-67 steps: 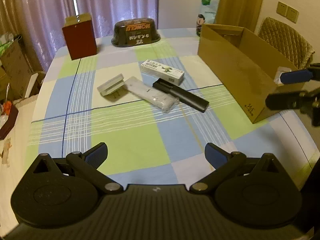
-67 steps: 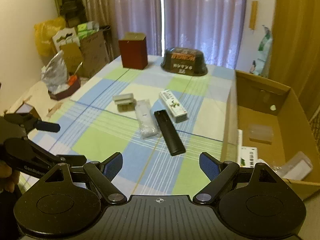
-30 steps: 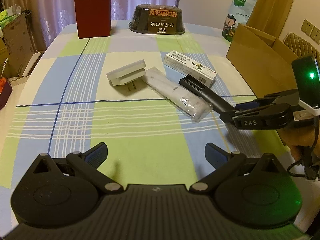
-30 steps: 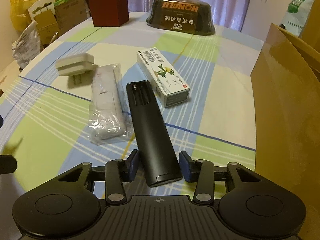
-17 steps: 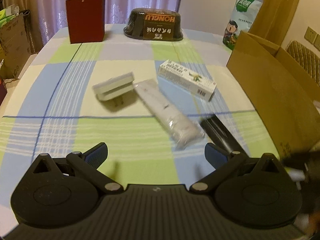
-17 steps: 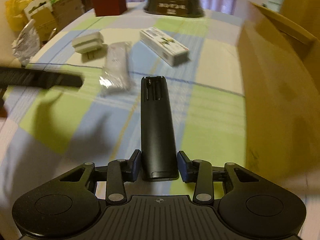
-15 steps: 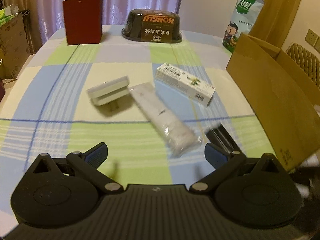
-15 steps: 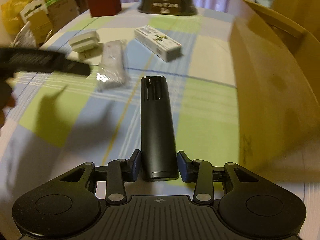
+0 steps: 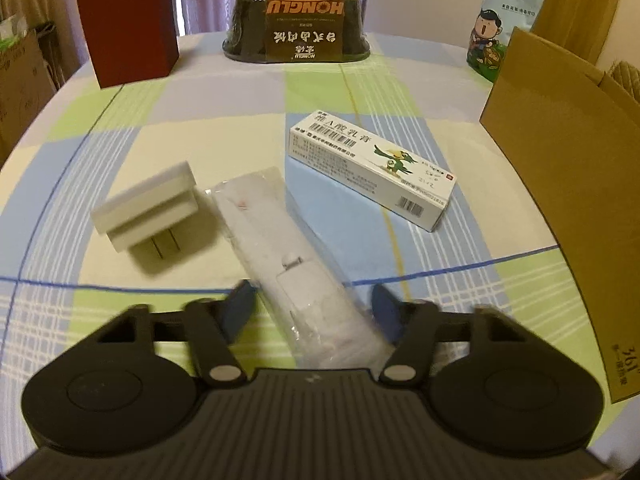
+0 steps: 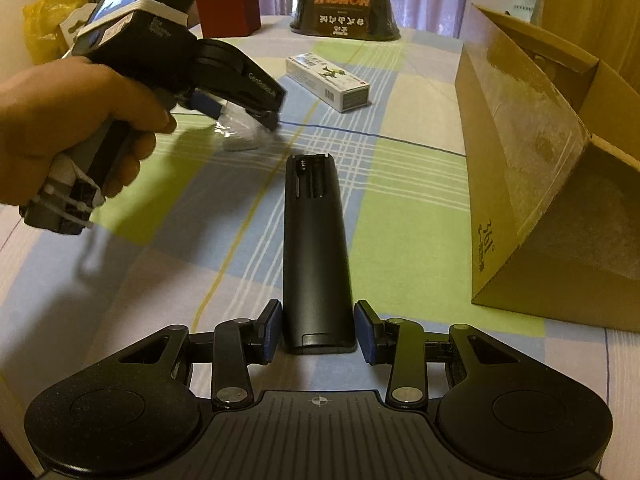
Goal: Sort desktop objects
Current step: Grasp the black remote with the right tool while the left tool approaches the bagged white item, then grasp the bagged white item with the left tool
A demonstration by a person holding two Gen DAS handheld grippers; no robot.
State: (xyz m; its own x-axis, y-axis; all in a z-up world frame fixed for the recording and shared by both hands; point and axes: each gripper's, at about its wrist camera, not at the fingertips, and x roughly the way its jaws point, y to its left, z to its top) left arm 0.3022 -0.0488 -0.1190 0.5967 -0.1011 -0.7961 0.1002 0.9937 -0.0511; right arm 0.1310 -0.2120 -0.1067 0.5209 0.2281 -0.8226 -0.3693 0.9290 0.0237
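The right tongs hold a black remote by its near end, a pad pressed to each side, while the rest of it juts forward over the surface, battery bay open at the far tip. With so little of its length in the grip, the remote could pivot downward or slide out if it is swung quickly. The cardboard box stands to the right of these tongs, and its near wall rises high, so the remote's far tip may strike the rim if carried across too low.

The left tongs are spread moderately, one pad on either side of the near end of a white remote in a clear plastic bag, not yet closed on it as far as I can tell. The loose, slippery wrap may be all that gets pinched, letting the remote slip inside it. Ahead and left of these tongs lies a white plug, close enough to be nudged. Ahead and right sits a white carton, apart from the bag.
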